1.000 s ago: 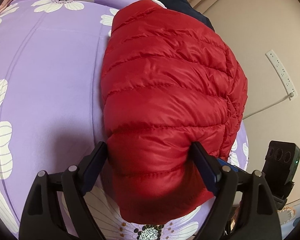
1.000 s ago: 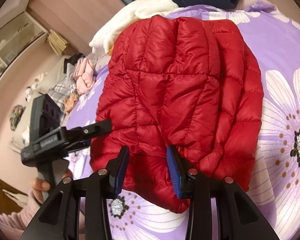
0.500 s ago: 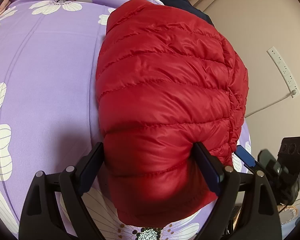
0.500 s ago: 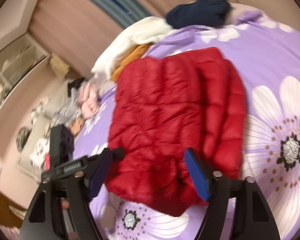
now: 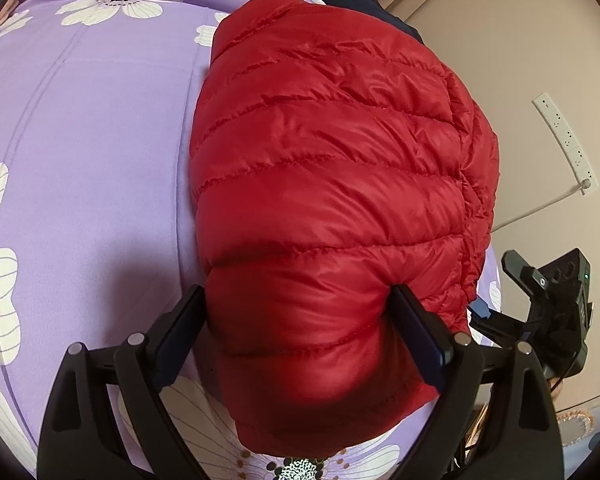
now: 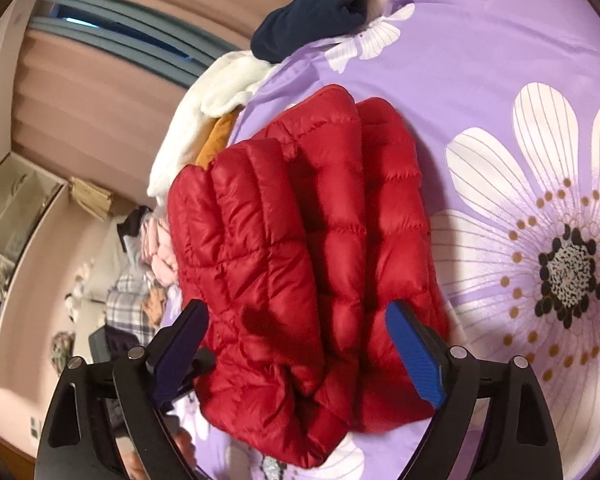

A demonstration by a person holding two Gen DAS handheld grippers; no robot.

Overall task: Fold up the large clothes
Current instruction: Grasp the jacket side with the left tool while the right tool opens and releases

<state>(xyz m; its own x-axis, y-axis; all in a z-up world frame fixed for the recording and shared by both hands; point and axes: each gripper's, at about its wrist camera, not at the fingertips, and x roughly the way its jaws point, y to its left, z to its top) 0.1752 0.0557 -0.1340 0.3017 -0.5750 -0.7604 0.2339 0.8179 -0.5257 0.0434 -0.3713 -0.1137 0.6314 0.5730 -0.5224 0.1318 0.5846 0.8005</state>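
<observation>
Red jacket [image 5: 332, 200] near hem shadowed; clothes pile [image 6: 148, 264] at left too small, blurred to identify.

Red puffer jacket [image 5: 332, 184] folded; on bedspread [image 5: 92, 140]

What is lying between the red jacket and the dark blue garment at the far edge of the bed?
In the right wrist view, only bare purple flowered bedcover separates red jacket from dark blue garment.

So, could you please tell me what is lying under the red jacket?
The red jacket lies folded on the purple flowered bedspread. Whatever else might be beneath it is covered.
</observation>
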